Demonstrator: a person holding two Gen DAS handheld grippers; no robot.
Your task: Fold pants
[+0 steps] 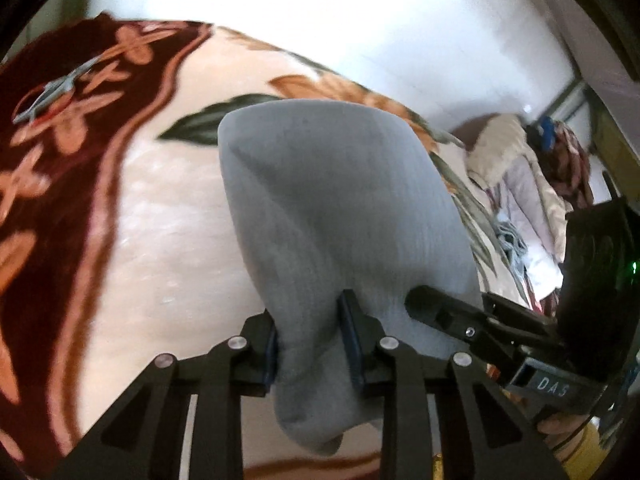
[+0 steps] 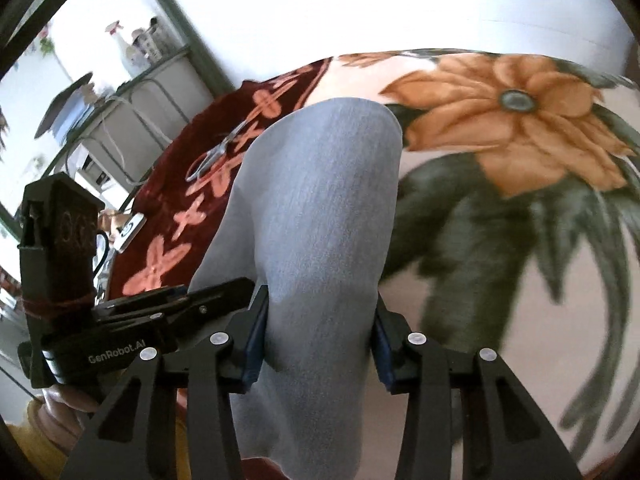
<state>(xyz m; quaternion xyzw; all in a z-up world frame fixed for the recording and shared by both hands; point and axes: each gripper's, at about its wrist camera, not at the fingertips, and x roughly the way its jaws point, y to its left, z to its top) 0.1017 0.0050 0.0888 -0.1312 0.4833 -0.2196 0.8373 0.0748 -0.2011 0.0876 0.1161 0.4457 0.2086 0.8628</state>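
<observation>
The grey pants (image 1: 320,216) run off the bottom edge of both views, so their lower end is unseen, and they hide the blanket (image 1: 160,240) behind them. The scissors (image 2: 216,154) are smeared by blur in the left view. The heap of cloth (image 1: 520,184) at far right is perhaps clothing, too blurred to tell.

We're in a home, a bedroom by the look of it: a plush floral blanket (image 2: 500,128) spreads across a bed, scissors (image 2: 216,152) lying on its maroon border. Heaped clothes and bedding (image 1: 528,184) sit off to one side, and a shelf with a vase and jars (image 2: 136,52) lines the window.
</observation>
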